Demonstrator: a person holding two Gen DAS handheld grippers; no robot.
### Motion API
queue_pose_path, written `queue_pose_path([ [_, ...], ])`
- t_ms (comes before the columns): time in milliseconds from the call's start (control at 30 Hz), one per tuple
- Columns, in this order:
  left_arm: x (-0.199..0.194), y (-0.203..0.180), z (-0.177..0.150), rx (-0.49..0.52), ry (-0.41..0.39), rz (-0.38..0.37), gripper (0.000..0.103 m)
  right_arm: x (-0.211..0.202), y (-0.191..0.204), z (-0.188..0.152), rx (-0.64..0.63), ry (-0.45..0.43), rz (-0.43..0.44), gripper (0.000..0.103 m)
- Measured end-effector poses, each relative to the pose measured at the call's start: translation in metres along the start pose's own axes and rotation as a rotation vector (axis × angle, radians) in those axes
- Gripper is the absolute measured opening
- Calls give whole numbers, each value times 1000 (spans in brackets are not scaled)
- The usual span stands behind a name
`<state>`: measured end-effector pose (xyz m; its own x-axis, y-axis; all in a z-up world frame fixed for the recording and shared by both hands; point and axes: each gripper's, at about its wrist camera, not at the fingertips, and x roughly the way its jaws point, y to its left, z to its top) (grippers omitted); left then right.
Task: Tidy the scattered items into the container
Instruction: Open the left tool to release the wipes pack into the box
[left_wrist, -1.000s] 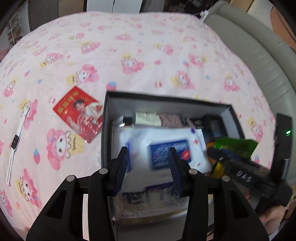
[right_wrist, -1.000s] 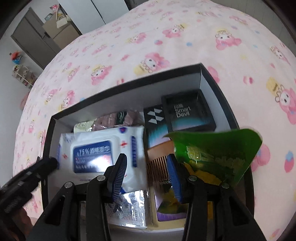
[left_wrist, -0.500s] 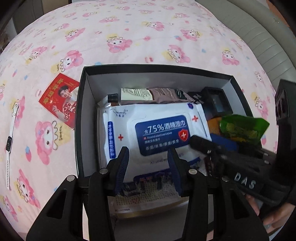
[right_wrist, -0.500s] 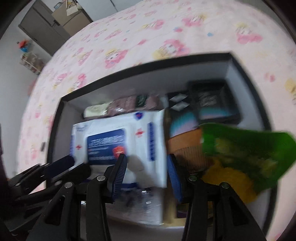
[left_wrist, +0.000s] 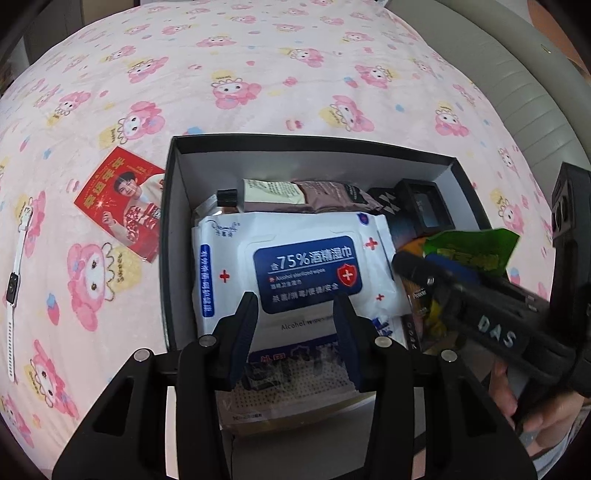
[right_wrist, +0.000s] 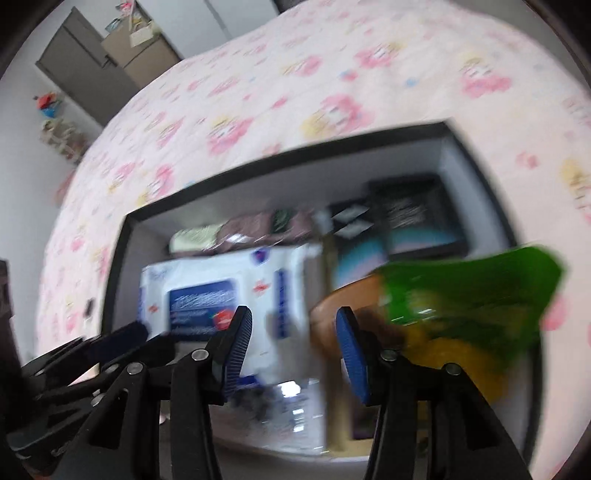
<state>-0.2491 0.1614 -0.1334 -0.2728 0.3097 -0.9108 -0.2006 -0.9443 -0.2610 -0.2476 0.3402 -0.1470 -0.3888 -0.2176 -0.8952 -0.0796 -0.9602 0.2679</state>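
A black box (left_wrist: 168, 236) with white inner walls sits on the pink cartoon bedspread and holds a white and blue wet-wipes pack (left_wrist: 295, 266), a green snack bag (left_wrist: 476, 251), small black boxes (left_wrist: 424, 206) and tubes. My left gripper (left_wrist: 295, 317) is open and empty above the box's near side, over the wipes pack. My right gripper (right_wrist: 293, 332) is open and empty over the box (right_wrist: 122, 258); it shows at the right of the left wrist view (left_wrist: 424, 269). A red card (left_wrist: 122, 203) and a white smartwatch (left_wrist: 14, 288) lie on the bed left of the box.
A grey padded headboard (left_wrist: 528, 81) runs along the right of the bed. The right wrist view is blurred; it shows a grey door (right_wrist: 85, 70) and cardboard boxes (right_wrist: 144, 48) beyond the bed.
Both grippers have drawn back slightly from the box, staying open and empty. The right wrist view has swung and blurred. The items in the box have not moved.
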Motion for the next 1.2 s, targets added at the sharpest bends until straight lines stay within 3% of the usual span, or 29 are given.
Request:
queue_pose_path([
  [67,2,-1,0,-1,8,-7,42,2,-1,-2,-2,12,-1,44],
  [167,6,-1,1,2,8,21,42,8,3,-6,-20,53,62,44],
  [367,2,3,1,-9,6,4,40,14,3,-11,-3,102,168,42],
  [667,7,-11,-2,55,32,-26,41,-7,-4,-14,-45,11,-17,42],
  [1000,21,-8,-1,45,74,22,30,10,3,-14,-55,82,7,41],
  [1200,18,-8,-3,53,58,13,30,5,5,-20,-66,74,-4,41],
])
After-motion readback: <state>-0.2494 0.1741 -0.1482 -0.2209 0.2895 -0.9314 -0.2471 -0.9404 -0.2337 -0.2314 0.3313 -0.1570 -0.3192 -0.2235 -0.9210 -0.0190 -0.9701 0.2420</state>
